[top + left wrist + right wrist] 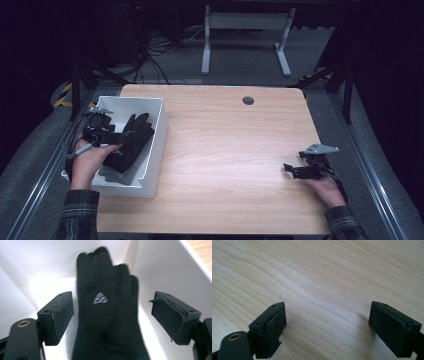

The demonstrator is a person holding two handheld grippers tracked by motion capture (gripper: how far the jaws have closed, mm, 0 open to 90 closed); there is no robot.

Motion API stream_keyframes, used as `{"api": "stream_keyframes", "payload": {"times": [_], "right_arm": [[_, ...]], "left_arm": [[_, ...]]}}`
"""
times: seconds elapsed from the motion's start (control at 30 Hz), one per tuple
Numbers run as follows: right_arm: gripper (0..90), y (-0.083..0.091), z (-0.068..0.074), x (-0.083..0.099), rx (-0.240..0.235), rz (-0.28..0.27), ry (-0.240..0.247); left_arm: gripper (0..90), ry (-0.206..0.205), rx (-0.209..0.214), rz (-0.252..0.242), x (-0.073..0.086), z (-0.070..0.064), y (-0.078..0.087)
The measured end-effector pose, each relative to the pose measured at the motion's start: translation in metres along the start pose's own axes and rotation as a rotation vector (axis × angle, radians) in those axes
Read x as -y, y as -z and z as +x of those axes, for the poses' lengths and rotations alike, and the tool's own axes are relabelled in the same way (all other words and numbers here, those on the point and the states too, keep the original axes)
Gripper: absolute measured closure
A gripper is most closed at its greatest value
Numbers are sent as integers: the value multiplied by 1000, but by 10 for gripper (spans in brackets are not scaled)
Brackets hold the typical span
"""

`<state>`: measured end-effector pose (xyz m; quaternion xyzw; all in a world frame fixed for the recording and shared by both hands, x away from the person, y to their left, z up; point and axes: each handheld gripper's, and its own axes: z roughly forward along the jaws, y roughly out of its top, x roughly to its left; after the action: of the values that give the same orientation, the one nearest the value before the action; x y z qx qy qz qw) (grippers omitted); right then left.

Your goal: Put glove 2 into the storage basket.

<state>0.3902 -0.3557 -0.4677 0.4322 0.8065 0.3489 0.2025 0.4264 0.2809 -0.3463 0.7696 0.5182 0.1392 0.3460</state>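
A black glove (131, 141) is lying inside a white plastic bin (159, 131) that is sitting at about nine o'clock on the wooden table (230, 150), its near corner overhanging the table's left edge. The glove's fingers are pointing toward twelve o'clock, and its cuff end is passing under the person's left hand (92, 159), so the cuff is hidden in the high view. In the left gripper view the glove (106, 312) is running up between the jaws with a small pale logo on its back; its fingertips are blurring against the bin's bright wall (162, 272), and its lower part is being cut off by the bottom edge.

The left gripper (127, 134) is hovering over the bin with its jaws standing wide apart, one on each side of the glove; whether either pad is touching the fabric is hard to tell. Its body is reading as a dark mass against the glove from above.

The right gripper (289, 169) is resting low at about four o'clock near the table's right edge, held by the right hand (327, 190), well apart from the bin. Its jaws are spread wide over bare wood grain, gripping nothing. Both plaid sleeves are being cut off at the bottom of the high view.
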Motion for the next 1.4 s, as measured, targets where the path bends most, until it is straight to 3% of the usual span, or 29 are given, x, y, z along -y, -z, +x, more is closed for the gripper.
{"api": "stream_keyframes", "payload": {"times": [0.57,1.4], "right_arm": [[143,0,0,0,0,1,1],[137,0,0,0,-2,3,5]], "left_arm": [[169,-109,110,-58,-32,-53,-1],[163,-230,239,-66,-48,-141,-41]]}}
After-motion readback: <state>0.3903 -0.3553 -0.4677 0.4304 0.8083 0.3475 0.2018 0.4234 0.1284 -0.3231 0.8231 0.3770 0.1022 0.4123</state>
